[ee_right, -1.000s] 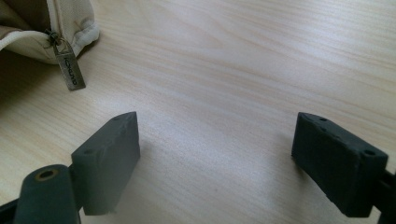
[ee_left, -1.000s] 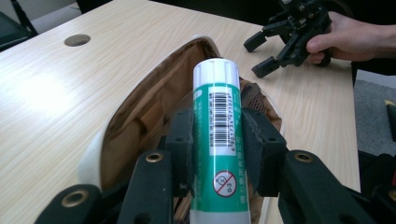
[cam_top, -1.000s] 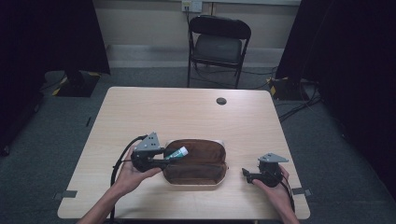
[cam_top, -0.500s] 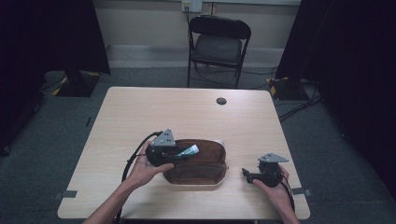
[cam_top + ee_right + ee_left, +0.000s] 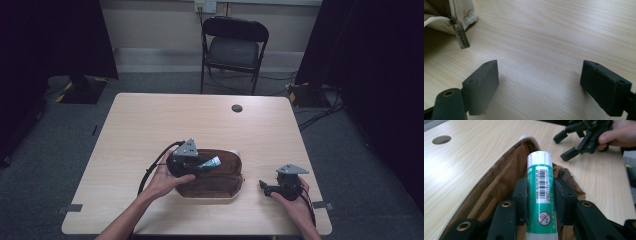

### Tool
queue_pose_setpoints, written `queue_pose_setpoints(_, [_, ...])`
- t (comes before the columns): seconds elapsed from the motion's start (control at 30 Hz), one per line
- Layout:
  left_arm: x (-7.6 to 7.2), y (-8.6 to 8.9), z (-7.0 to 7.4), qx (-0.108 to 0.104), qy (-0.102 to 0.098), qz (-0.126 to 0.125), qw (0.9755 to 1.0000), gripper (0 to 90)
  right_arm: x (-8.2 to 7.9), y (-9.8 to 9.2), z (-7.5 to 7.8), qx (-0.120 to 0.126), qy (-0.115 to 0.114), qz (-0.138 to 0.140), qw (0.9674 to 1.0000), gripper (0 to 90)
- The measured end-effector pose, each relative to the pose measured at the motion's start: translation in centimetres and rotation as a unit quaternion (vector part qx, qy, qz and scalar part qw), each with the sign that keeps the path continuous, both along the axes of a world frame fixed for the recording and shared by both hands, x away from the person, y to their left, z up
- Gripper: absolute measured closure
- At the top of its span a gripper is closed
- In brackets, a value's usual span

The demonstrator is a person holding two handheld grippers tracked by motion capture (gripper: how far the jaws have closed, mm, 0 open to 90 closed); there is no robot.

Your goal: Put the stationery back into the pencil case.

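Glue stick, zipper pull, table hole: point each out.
glue stick (image 5: 539, 187), left gripper view, on its barcode label.
zipper pull (image 5: 461, 37), right gripper view, on the metal tab.
table hole (image 5: 236, 108), high view, on its dark centre.

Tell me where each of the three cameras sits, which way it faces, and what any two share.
High view: above the person's side, facing forward and down on the table; both forearms, left gripper, right gripper.
Left gripper view: rides that gripper, looks along jaws shut on the green tube over the open pouch; right gripper beyond.
Right gripper view: low over wood, open jaws, zipper pull.
Shared: all show the pouch.
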State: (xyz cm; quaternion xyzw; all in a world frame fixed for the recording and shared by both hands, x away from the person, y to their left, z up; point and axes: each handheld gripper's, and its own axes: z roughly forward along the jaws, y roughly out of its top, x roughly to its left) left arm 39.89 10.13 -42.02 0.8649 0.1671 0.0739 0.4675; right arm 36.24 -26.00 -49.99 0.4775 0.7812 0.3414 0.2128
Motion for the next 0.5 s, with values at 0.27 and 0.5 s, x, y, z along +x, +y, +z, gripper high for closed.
queue_pose_setpoints(0.27, [0.60,0.08,-0.58,0.012,-0.002,0.015,0.9998,65.3,0.00,0.00,0.00,0.000,0.000,0.000,1.0000,14.3])
queue_pose_setpoints(0.5, [0.77,0.40,-0.59,0.002,0.004,0.026,0.9997,64.0,0.03,0.01,0.00,0.000,0.000,0.002,1.0000,14.2])
